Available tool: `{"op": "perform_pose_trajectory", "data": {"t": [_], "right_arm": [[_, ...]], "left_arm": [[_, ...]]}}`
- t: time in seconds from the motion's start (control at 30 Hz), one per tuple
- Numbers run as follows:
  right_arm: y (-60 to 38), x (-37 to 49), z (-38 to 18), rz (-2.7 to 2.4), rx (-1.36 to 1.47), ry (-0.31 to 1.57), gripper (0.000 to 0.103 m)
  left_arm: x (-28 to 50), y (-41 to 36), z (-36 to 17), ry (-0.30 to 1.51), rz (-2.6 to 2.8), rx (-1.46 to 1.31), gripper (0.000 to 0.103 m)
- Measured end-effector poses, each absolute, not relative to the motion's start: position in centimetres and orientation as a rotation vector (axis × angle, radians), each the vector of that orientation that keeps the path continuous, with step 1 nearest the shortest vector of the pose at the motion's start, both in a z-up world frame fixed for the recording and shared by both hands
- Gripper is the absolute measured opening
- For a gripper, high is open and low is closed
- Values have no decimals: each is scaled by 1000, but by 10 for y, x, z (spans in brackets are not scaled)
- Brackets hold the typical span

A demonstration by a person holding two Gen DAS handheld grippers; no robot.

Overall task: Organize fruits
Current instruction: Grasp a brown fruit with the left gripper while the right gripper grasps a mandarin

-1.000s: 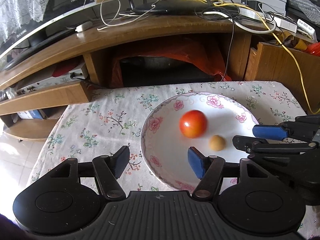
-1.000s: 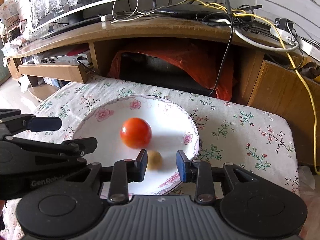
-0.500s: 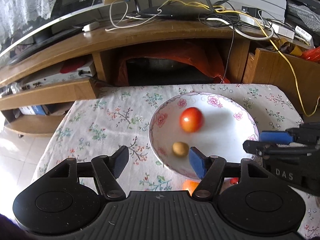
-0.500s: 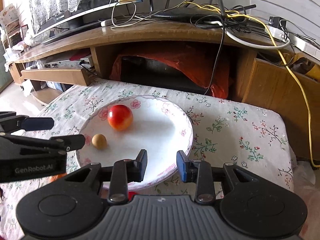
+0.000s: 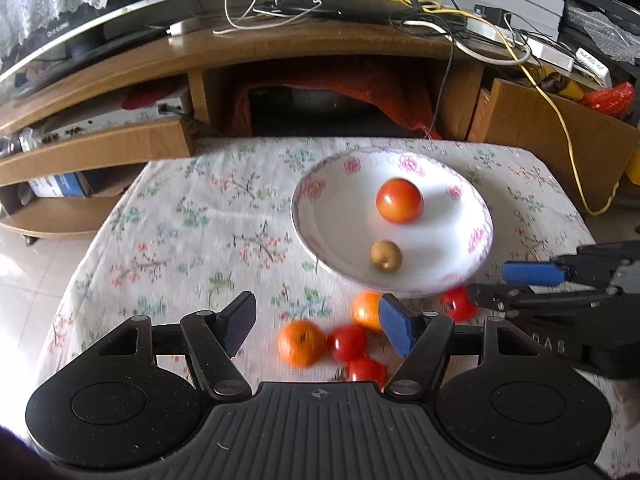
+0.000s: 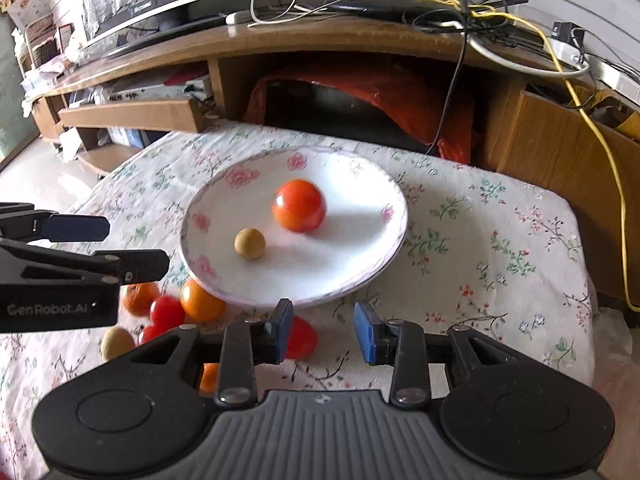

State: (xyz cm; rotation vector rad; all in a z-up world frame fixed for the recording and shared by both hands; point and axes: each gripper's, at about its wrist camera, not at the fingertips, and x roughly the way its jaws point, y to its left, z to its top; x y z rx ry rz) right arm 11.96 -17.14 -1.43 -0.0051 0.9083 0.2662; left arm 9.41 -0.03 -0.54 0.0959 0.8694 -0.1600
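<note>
A white floral plate [image 5: 304, 208] sits on the flowered tablecloth, holding a big red-orange tomato [image 5: 399, 206] and a small tan fruit [image 5: 385, 256]. Loose fruit lies in front of the plate: two oranges [image 5: 301, 343] and several small red tomatoes [image 5: 347, 343]. My left gripper [image 5: 318, 324] hovers open over that pile, holding nothing. In the right wrist view the plate [image 6: 392, 200], tomato [image 6: 299, 206] and tan fruit [image 6: 249, 243] show again. My right gripper [image 6: 325, 330] is empty, its jaws narrow and opening, with a red tomato [image 6: 300, 338] behind its left finger.
A second tan fruit [image 6: 116, 343] lies near the table's front left. Behind the table stands a wooden TV stand [image 5: 280, 48] with cables, a monitor and an orange bag underneath. A yellow cable [image 6: 600, 132] hangs at the right. Bare cloth [image 6: 500, 248] lies right of the plate.
Both grippers drew back from the plate toward the table's near side, bringing the loose oranges and red tomatoes into view. The tan fruit rolled across the plate.
</note>
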Motion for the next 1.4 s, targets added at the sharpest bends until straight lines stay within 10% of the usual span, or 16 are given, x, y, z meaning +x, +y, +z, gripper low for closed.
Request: {"op": "perform_pose_trajectory", "data": {"t": [0.97, 1.4], "right_arm": [[-142, 93, -16, 429, -70, 939, 38], [-139, 93, -21, 480, -82, 969, 38]], "left_arm": [[72, 8, -50, 957, -277, 227, 65], [71, 16, -45, 990, -318, 157, 35]]}}
